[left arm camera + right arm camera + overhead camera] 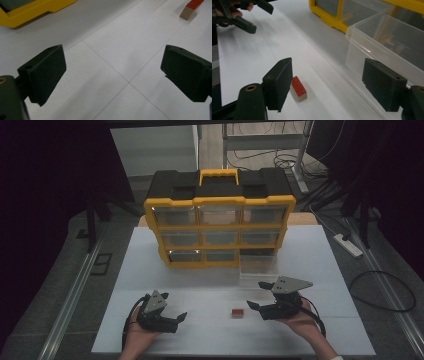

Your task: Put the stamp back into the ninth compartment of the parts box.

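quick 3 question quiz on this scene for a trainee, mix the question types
1. True or false: the right gripper is shut on the small red-topped block.
2. Which slot of the yellow organizer is missing its drawer? A) top left B) middle centre C) bottom right
3. Fill in: the clear drawer sits on the white ____, in front of the organizer.

Key
1. False; both grippers, the left gripper included, are open and the block lies free between them.
2. C
3. table

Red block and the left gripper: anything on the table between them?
Nothing. In the high view, bare white table runs from the left gripper to the red block.
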Available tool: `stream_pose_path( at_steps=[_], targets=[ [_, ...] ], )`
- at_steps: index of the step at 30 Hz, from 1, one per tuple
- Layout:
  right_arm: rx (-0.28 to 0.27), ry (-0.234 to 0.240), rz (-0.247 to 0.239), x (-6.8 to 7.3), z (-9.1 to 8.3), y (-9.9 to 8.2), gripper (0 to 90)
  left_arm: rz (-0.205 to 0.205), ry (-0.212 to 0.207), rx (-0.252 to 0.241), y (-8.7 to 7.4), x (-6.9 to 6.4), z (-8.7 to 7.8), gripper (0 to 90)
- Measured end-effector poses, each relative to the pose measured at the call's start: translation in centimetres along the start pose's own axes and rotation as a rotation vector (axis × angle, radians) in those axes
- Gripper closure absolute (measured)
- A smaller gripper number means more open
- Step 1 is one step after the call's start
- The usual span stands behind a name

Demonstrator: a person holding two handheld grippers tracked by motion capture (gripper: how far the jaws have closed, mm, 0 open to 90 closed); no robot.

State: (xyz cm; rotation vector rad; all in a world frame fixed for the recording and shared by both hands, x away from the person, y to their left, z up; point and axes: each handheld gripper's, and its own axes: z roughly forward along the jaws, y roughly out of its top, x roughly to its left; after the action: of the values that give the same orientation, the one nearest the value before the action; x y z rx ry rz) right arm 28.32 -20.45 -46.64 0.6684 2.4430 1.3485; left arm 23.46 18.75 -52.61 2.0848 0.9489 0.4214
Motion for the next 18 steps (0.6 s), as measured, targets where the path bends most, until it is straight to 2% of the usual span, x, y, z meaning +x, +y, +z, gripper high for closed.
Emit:
stream_pose_path(
  at_steps=[9, 18],
  targets=[
    [0.026, 0.033, -0.020, 0.5, 0.9, 0.5, 25.8, 0.004, -0.001, 0.000, 0.0, -0.1, 0.0, 6.2],
    [0.112, 0.070, -0.047, 0.8, 2.7, 1.1, 25.0, 0.008, -0.003, -0.001, 0.0, -0.1, 0.0, 6.3]
  ],
)
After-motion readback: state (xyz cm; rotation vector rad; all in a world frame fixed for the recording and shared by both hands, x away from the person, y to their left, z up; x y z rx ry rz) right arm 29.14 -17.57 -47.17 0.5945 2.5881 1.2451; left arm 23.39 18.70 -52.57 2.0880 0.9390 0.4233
